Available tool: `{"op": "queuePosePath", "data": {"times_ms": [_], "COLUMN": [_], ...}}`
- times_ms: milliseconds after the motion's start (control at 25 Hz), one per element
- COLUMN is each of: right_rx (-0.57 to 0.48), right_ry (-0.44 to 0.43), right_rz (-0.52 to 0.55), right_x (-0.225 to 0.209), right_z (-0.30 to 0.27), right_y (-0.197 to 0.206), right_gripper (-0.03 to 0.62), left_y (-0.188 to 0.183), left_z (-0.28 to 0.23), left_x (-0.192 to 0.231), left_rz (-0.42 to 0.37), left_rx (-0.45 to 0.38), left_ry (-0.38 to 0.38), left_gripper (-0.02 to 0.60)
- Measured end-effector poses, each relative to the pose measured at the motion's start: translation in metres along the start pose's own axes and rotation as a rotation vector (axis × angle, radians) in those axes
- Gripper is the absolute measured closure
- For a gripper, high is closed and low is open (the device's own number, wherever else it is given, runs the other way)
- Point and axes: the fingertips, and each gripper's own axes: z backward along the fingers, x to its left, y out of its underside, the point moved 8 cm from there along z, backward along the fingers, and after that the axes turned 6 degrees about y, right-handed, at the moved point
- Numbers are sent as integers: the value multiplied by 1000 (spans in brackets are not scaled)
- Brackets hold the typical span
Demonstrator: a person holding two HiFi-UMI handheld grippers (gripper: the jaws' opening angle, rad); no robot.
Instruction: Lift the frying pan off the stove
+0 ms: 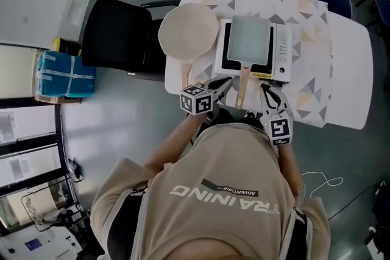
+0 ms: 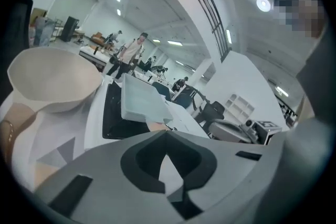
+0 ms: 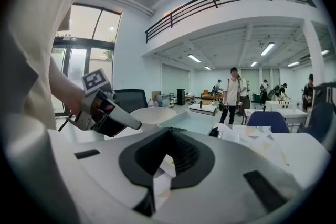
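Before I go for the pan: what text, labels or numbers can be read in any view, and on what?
"TRAINING": big print on the back of the person's shirt, upside down in the head view.
"ADVENTURE": small badge on the same shirt.
Stove control panel: markings too small to read.

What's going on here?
A person holds two grippers at the table edge. The pan sits on the stove, not yet lifted. The left gripper and right gripper are shut and empty, either side of its handle. A round pan lies beside the stove.
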Motion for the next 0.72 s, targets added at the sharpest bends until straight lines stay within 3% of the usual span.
{"op": "queuePosePath", "data": {"times_ms": [160,280,400,560,720], "right_rx": [12,18,24,27,38], "right_ry": [-4,12,37,76,114], "right_rz": [6,9,19,-8,-7], "right_x": [0,-1,1,2,2], "right_z": [2,0,-2,2,2], "right_y": [1,-1,-5,-13,-15], "right_gripper": [595,595,595,595,595], "left_y": [1,1,4,9,15], "left_z": [-4,-8,-14,-23,-39], "left_x": [9,15,21,22,30], "left_rz": [113,165,280,432,542], "left_rx": [6,36,57,94,150], "left_ry": [42,73,151,253,309], "left_gripper": [574,465,399,394,376]}}
